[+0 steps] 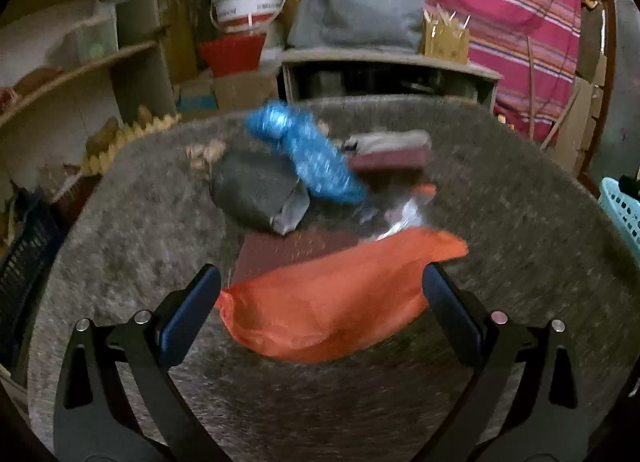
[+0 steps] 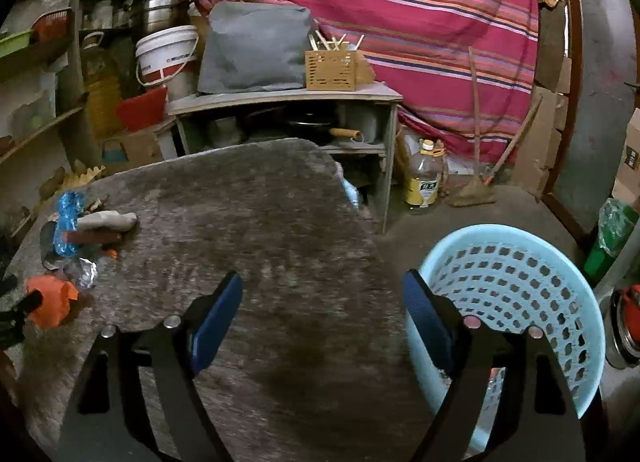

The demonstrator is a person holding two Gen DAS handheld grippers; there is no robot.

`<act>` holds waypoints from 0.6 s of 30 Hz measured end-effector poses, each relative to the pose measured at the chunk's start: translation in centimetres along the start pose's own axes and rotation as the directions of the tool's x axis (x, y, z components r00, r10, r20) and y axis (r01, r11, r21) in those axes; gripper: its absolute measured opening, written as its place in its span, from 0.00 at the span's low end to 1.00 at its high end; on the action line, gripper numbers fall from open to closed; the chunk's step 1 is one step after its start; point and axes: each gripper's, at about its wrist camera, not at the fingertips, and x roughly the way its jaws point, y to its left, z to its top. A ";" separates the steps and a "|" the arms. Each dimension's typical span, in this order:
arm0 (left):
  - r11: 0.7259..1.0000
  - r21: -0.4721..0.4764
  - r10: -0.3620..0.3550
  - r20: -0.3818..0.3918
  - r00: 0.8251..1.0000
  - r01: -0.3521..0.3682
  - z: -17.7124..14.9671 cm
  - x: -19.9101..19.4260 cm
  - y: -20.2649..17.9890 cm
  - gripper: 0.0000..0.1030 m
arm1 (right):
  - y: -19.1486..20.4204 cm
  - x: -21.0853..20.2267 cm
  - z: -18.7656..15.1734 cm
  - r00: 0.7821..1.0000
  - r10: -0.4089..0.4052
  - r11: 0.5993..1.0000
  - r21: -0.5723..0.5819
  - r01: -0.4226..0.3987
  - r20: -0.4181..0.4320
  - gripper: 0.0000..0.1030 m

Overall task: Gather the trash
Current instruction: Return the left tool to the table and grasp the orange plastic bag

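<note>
A pile of trash lies on the grey furry table [image 1: 120, 262]: an orange plastic bag [image 1: 332, 302], a crumpled blue bag [image 1: 316, 158], a dark grey wrapper [image 1: 256, 190], a maroon packet [image 1: 388, 160] and clear foil [image 1: 400, 214]. My left gripper [image 1: 322, 294] is open, its fingers on either side of the orange bag. The view is blurred. My right gripper [image 2: 322, 314] is open and empty over the table's right edge, next to a light blue perforated basket [image 2: 520, 282] on the floor. The trash pile shows at far left in the right wrist view, with the orange bag [image 2: 50, 298].
A low shelf unit [image 2: 288, 102] with a grey cushion [image 2: 256, 46] and a wooden box stands behind the table. A white bucket [image 2: 168, 54], an oil bottle [image 2: 424, 178], a striped pink cloth [image 2: 400, 22] and shelves at left surround it.
</note>
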 end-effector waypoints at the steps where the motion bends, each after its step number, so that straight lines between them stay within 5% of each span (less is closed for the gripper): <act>1: 1.000 -0.008 -0.011 -0.018 1.000 0.011 -0.1 0.4 0.2 0.92 | 0.3 0.1 0.0 1.000 0.002 1.000 0.000 -0.002 -0.002 0.79; 9: 0.997 0.051 -0.052 -0.091 0.994 0.057 -0.7 2.0 -0.7 0.66 | 2.5 0.9 0.5 1.000 0.019 1.000 -0.010 -0.019 -0.007 0.79; 18: 0.985 0.126 -0.105 -0.089 0.990 0.116 -0.9 0.8 -0.6 0.08 | 6.0 1.1 0.5 0.999 0.040 0.998 -0.057 -0.041 -0.022 0.79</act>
